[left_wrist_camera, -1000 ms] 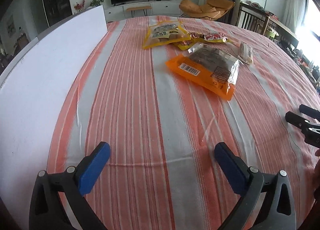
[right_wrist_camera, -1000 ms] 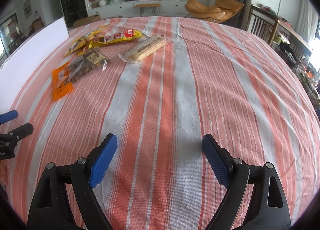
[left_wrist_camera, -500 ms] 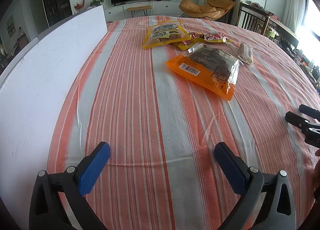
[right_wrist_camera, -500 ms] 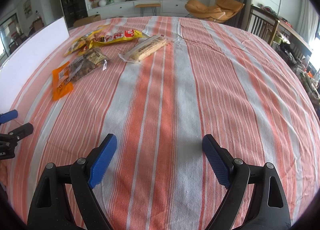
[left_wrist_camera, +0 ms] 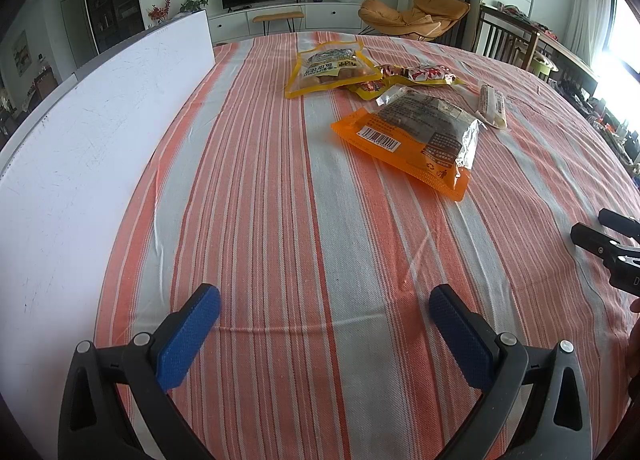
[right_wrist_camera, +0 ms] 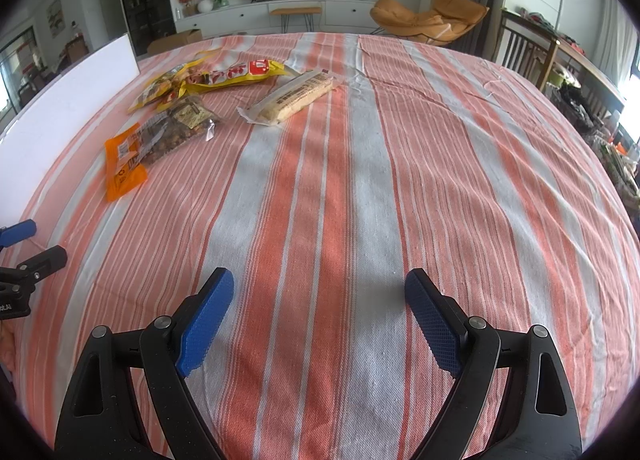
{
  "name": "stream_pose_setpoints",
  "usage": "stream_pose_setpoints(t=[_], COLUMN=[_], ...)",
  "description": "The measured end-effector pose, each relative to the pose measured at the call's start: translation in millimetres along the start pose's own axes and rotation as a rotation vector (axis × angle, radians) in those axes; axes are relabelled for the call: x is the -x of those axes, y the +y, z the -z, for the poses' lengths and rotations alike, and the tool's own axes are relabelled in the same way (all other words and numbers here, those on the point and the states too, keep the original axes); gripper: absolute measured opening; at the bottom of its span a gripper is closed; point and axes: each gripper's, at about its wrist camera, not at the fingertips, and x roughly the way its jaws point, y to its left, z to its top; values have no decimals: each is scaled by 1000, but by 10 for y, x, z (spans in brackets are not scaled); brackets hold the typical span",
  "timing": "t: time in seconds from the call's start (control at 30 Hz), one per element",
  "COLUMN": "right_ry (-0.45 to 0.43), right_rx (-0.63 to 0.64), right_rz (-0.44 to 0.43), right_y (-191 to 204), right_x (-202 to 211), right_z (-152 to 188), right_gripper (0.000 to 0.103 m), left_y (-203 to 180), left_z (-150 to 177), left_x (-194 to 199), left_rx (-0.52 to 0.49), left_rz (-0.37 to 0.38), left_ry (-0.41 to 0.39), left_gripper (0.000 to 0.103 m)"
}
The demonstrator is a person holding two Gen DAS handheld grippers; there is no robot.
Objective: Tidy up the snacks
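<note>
A: Where do the two tools sit?

B: The left tool hovers over the striped cloth of the bench, blue pads spread wide with nothing between them. The right tool is the same: wide apart, empty, low over the cloth. In the left wrist view the right tool shows at about 3 o'clock at the frame edge; in the right wrist view the left tool pokes in at 9 o'clock.

A: And the snacks?

B: All grouped on the far part of the bench, well apart from both tools. From the left wrist they lie toward 1 o'clock. Nearest is the orange packet, lying flat with its barcode side up and a clear window showing dark contents. Beyond it, at 12 o'clock, the yellow pouch lies flat. Just to its right is the red-and-yellow packet, its near corner tucked against the orange packet's far end. The pale wrapped bar lies just beside the orange packet, at 2 o'clock.

A: From the right wrist?

B: The group sits toward 10 and 11 o'clock, with the pale wrapped bar at 11 o'clock, slightly apart from the others.

A: Anything else?

B: A white board stands upright along the bench's left edge, at 9 to 10 o'clock.
</note>
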Motion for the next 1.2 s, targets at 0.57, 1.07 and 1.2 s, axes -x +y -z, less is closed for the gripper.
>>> stream_pose_setpoints(t=[0.57, 1.07, 1.2], right_ry=[0, 0, 0], right_rx=[-1, -2, -2], right_rz=[-2, -3, -3], right_y=[-1, -1, 0], right_x=[2, 3, 4], right_z=[4, 6, 7], right_gripper=[90, 90, 90], left_y=[0, 3, -12], left_z=[-1, -1, -46], left_x=[0, 0, 0], left_rx=[-1, -2, -48], left_rz=[1, 2, 49], left_ry=[-1, -1, 40], left_gripper=[103, 103, 103])
